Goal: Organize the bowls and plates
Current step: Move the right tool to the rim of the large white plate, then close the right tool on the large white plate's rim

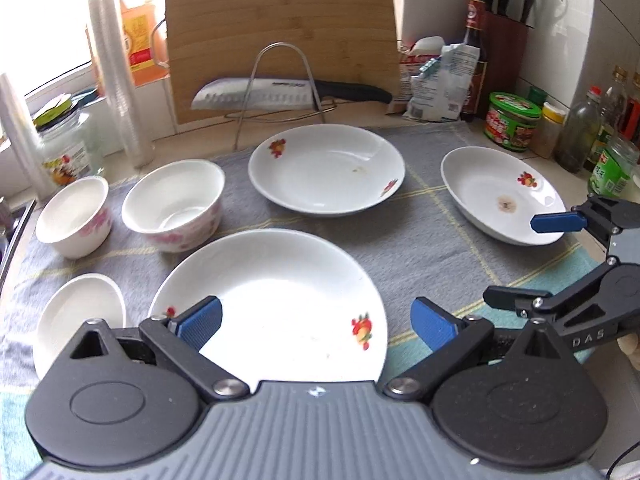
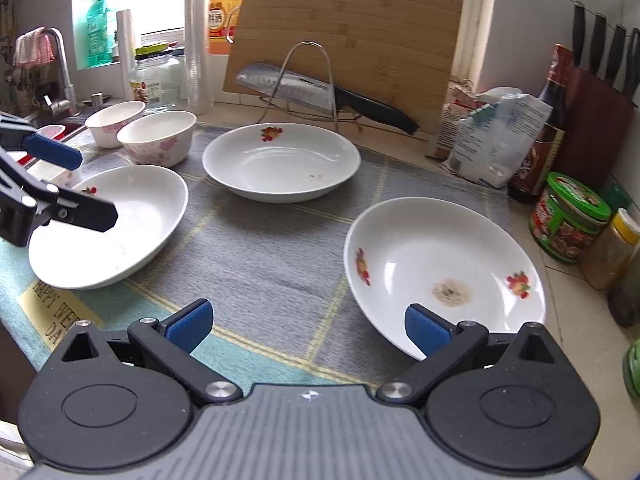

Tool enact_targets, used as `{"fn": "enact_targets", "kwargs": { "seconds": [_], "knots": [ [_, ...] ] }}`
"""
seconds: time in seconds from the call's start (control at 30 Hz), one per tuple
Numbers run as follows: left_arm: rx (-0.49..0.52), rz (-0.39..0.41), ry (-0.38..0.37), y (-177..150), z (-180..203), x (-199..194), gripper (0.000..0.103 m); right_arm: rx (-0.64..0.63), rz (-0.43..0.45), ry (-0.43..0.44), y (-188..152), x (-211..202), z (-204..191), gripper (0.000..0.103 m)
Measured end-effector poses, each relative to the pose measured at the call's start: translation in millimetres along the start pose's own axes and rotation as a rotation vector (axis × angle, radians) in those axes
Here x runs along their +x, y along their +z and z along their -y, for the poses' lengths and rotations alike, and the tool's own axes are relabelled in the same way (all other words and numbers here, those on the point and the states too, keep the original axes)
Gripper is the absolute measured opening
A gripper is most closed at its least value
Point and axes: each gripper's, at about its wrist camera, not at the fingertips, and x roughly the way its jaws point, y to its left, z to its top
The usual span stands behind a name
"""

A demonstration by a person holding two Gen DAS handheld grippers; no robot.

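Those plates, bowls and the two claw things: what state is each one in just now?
Left gripper: open, holding nothing, over the near plate.
Right gripper: open, holding nothing.
Near plate: upright on the cloth, not stacked.
Middle plate: upright, small brown speck inside.
Right plate: upright, brown stain at its centre.
Two pink-flowered bowls: upright, empty, side by side.
Kitchen knife: resting in the wire rack.

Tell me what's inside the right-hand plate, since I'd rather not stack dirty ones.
The right-hand plate holds a brownish stain near its centre, nothing else. The right gripper's pad covers part of its near rim.
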Motion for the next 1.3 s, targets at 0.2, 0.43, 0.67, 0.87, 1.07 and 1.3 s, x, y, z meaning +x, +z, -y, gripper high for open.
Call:
{"fn": "enact_targets", "kwargs": {
  "seconds": [0.2, 0.43, 0.67, 0.87, 1.07, 1.3],
  "knots": [
    [-0.112, -0.045, 0.045, -38.8, -39.4, -11.9, 0.100, -0.044, -0.006, 0.081, 25.5, 16.1, -25.7, 0.103],
    [-0.109, -0.087, 0.021, -66.7, -56.6, -6.8, 0.100, -0.094, -0.034, 0.142, 45.4, 36.6, -53.4, 0.103],
    [0.003, -0.099, -0.027, -71.2, -51.4, 12.9, 0.100, -0.120, -0.086, 0.182, 54.4, 56.0, -76.2, 0.103],
    [0.060, -0.103, -0.078, -69.4, -57.8, 27.2, 0.101, -0.105, -0.157, 0.201, 57.9, 78.3, -87.9, 0.103],
    [0.121, -0.079, -0.108, -68.2, -59.5, 31.1, 0.102, -0.078, -0.228, 0.193, 58.5, 100.9, -95.9, 0.103],
    [0.137, -0.049, -0.126, -69.9, -62.7, 31.3, 0.103, -0.090, -0.261, 0.202, 63.3, 113.3, -104.9, 0.103]
  ]
}}
